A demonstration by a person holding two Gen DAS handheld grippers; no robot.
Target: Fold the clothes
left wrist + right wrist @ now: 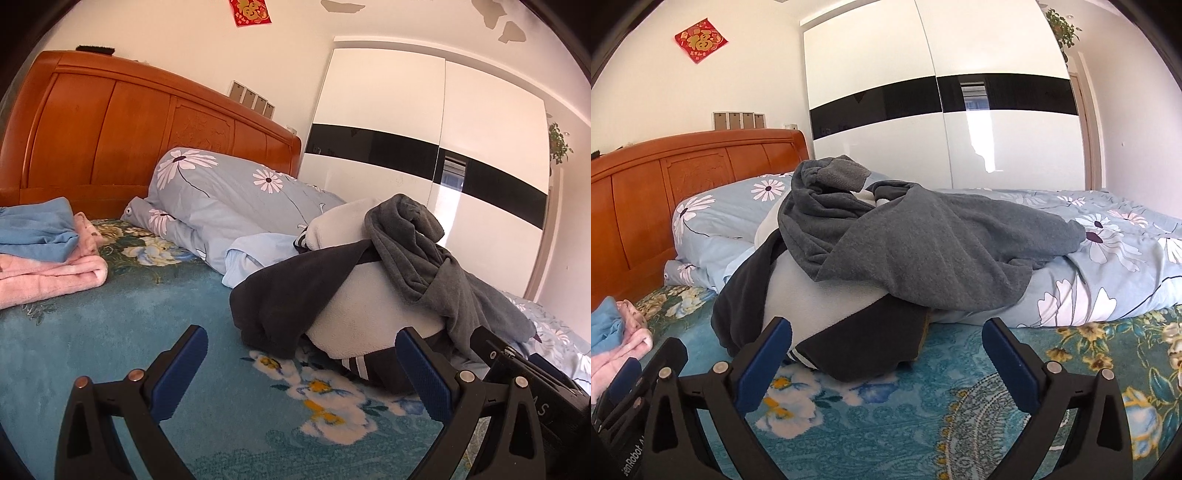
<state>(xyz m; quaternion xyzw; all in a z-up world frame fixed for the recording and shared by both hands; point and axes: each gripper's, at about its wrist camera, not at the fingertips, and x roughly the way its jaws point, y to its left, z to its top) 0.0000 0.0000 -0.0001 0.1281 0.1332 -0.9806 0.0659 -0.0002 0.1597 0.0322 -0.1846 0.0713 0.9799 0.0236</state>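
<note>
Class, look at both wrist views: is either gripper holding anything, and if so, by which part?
Nothing is held. The left gripper and right gripper are both open, with only the bedspread and the clothes pile beyond them.

Your left gripper [301,350] gapes wide, empty, above the bedspread [110,332]; clothes pile [369,288] ahead (grey top uppermost).

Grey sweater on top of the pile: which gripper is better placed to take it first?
Right, probably. The grey sweater spreads directly ahead of the open right gripper, while from the open left gripper it lies off to the right, behind the black and white garment.
</note>
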